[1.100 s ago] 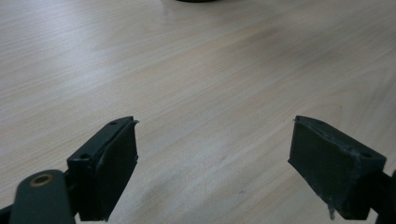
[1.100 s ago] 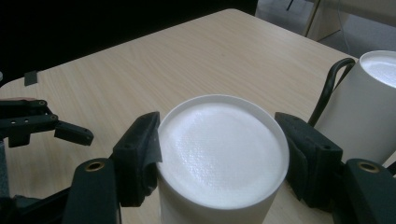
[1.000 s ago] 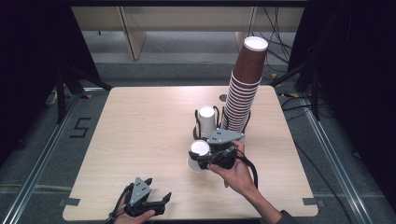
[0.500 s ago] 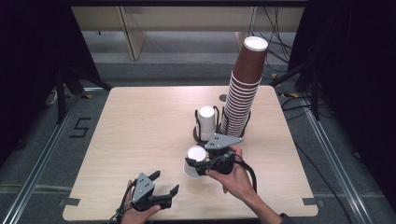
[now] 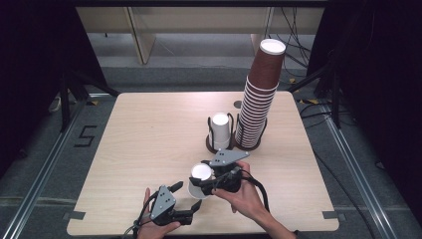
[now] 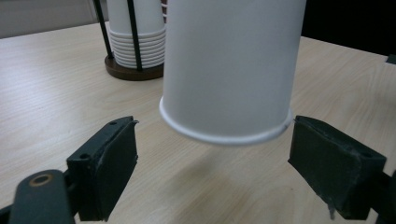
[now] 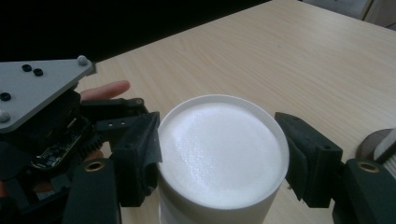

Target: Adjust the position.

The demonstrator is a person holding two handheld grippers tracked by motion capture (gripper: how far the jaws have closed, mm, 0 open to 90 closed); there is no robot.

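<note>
Inverted cup held above the table (image 5: 149, 134) — front edge, near the person.
Tall brown cup stack (image 5: 259, 99) stands behind; right gripper (image 5: 211, 181) pinches the white cup (image 5: 200, 178) upside down, clear of the tabletop; left gripper (image 5: 188, 198) — jaws spread either side of its rim.

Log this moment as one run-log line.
right gripper: shut on white cup, upside down, off table | left gripper: open, jaws either side of cup rim | brown cup stack: upright in holder
</note>
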